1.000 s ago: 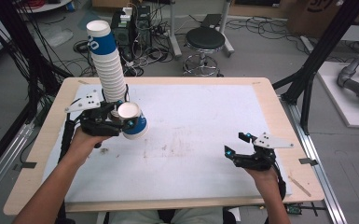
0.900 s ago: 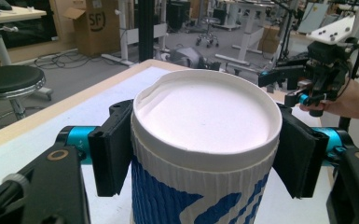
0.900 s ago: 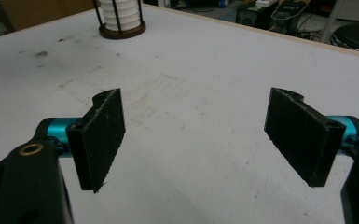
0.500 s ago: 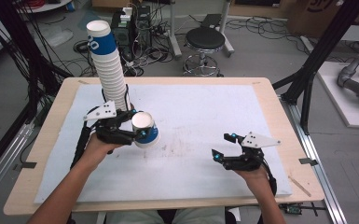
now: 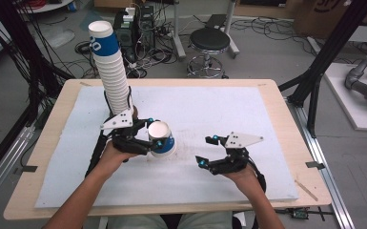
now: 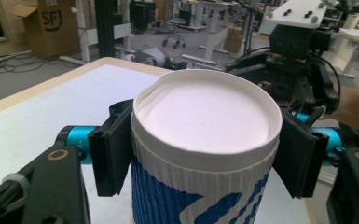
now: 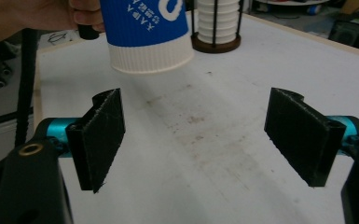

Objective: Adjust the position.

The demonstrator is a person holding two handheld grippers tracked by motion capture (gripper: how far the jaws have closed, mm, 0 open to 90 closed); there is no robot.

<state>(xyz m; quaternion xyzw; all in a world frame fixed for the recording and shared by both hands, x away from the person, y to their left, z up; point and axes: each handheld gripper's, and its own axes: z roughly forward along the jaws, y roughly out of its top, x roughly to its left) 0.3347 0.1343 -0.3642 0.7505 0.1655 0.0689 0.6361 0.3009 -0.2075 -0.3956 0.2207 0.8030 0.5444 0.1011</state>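
Note:
A blue-and-white ribbed paper cup [image 5: 162,139] is held upside down just above the white mat, its closed base [image 6: 205,112] facing up. My left gripper [image 5: 156,138] is shut on its sides, one black pad [image 6: 113,149] on each flank. My right gripper [image 5: 208,151] stands open a short way to the cup's right, low over the mat, nothing between its pads [image 7: 100,140]. In the right gripper view the cup [image 7: 144,32] hovers ahead at upper left, white rim down. A tall leaning stack of the same cups [image 5: 110,67] rises from a round holder [image 7: 216,44] at the back left.
The white mat [image 5: 248,109] covers a wooden table [image 5: 293,138]; it has faint scuff marks in the middle. Black frame posts, cables and a stool [image 5: 209,40] stand on the floor beyond the far edge.
My left gripper has carried the cup to the right and nearer, away from the stack. My right gripper has moved left toward the cup, still open.

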